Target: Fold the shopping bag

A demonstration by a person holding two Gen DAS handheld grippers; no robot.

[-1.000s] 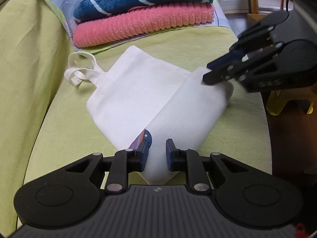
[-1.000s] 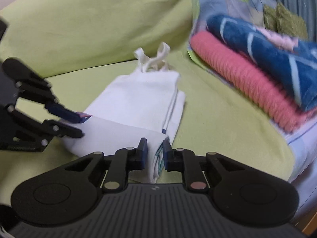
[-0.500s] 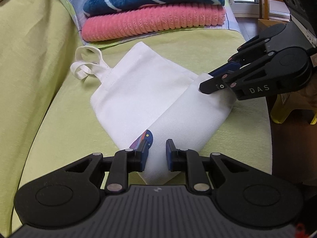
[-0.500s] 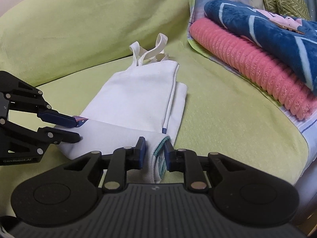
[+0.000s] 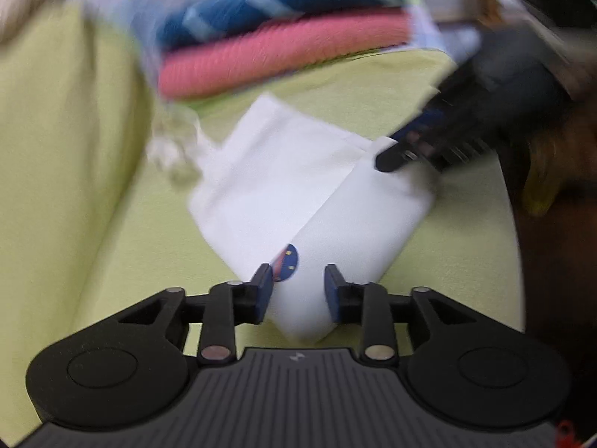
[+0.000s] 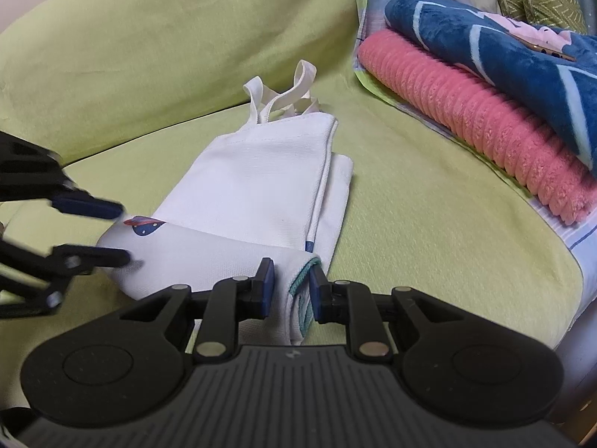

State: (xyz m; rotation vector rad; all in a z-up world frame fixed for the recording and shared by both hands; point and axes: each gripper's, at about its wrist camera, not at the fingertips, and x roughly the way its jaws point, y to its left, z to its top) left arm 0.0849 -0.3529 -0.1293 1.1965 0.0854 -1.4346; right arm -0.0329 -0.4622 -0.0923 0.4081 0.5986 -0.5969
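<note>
The white shopping bag (image 6: pixel 261 186) lies on the green sofa (image 6: pixel 410 194), bottom flap folded over; left tool (image 5: pixel 294 291) gapes, right tool (image 6: pixel 291 280) narrowly straddles the fold, so both should release evenly

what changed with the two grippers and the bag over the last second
The left gripper has opened: its fingers, shut on the folded end of the shopping bag before, now stand apart around it. The right gripper has also widened slightly, though cloth still sits between its fingers. The bag stays folded over on the green cushion; the stacked towels are unmoved.
</note>
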